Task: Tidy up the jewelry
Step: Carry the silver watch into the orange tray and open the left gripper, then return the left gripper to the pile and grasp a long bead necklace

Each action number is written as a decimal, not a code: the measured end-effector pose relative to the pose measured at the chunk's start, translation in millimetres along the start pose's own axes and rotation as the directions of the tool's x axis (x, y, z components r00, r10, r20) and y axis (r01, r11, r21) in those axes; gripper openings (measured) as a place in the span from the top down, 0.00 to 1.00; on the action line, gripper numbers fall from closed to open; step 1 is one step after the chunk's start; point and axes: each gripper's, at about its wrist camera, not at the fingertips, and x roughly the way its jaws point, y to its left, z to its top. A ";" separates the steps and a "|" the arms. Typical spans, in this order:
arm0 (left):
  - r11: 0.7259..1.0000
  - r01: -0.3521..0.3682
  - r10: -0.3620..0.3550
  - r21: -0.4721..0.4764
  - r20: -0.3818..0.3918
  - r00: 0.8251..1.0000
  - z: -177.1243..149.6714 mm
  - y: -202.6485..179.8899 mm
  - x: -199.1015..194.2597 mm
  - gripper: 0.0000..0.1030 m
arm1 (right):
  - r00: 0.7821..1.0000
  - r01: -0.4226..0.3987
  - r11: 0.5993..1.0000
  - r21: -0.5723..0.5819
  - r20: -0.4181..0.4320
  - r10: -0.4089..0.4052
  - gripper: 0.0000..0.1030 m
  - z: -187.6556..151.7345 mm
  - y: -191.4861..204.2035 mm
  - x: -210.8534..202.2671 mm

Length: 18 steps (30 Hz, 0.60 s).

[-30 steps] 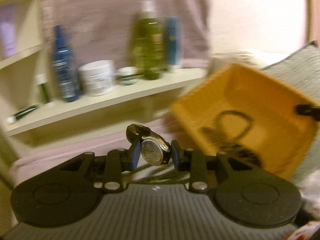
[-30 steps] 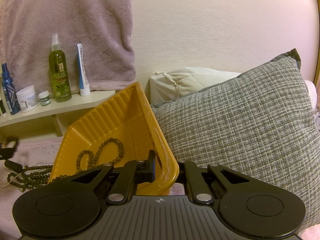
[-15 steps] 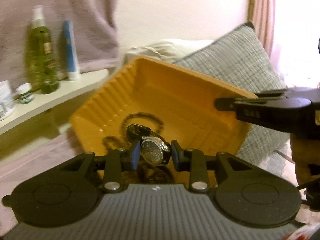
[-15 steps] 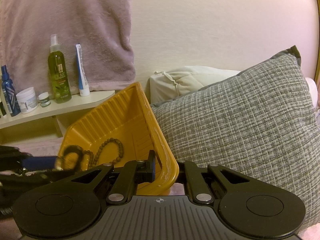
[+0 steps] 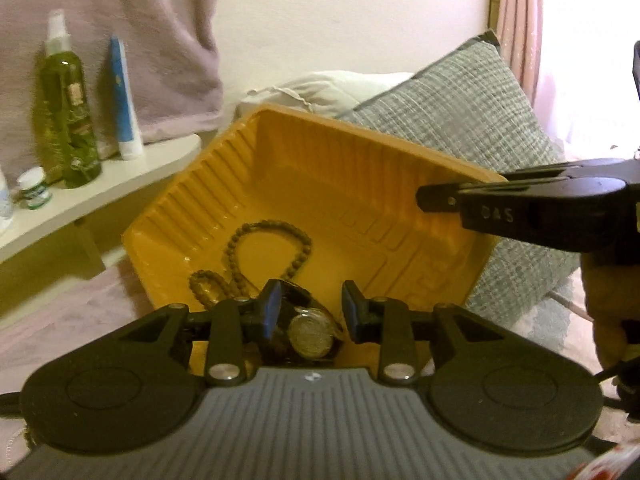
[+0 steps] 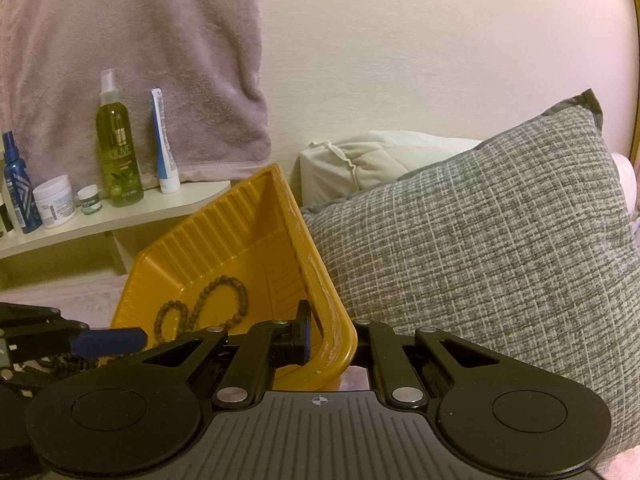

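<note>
My left gripper (image 5: pixel 310 312) hangs over the near edge of a ribbed, yellow-orange plastic tray (image 5: pixel 320 168). Its two blue-padded jaws are spread apart and grasp nothing. A wristwatch with a round, sparkly silver face and a dark strap (image 5: pixel 311 333) lies just below and between them, inside the tray, with a gap between it and each pad. A string of small brown wooden beads (image 5: pixel 272 240) lies looped on the tray floor just beyond the watch.

My right gripper (image 6: pixel 332 332) is clenched on the tray's near right rim, one jaw inside the wall and the other outside it. The tray sits tilted, with its far corner raised.

Behind the tray on the right, a grey woven cushion (image 6: pixel 480 248) leans upright, with a cream pillow (image 6: pixel 384 156) behind it. To the left, a pale shelf (image 6: pixel 120 216) carries a tall green spray bottle (image 6: pixel 119 152), a blue and white tube (image 6: pixel 162 144) standing on its cap, and small jars. A mauve towel (image 6: pixel 140 40) hangs on the wall above the shelf
</note>
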 end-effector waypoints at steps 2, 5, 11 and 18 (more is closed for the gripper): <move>1.000 -0.026 0.026 -0.015 0.004 1.000 -0.3 5.3 -4.4 0.71 | 1.000 0.000 1.000 -0.002 0.001 0.000 0.92 0.3 0.8 -0.1; 0.996 -0.078 0.078 -0.042 0.001 0.997 -4.3 17.7 -13.2 0.71 | 1.000 0.000 1.000 -0.001 0.001 0.000 0.92 -0.2 0.7 0.1; 0.965 -0.232 0.231 -0.123 -0.025 0.973 -26.1 54.3 -38.9 0.71 | 1.000 0.001 1.000 -0.002 0.002 -0.001 0.92 -0.7 0.7 -0.1; 0.878 -0.440 0.430 -0.188 -0.093 0.898 -64.3 103.7 -67.8 0.71 | 1.000 0.004 1.000 -0.006 0.003 -0.004 0.92 -1.4 1.6 -0.4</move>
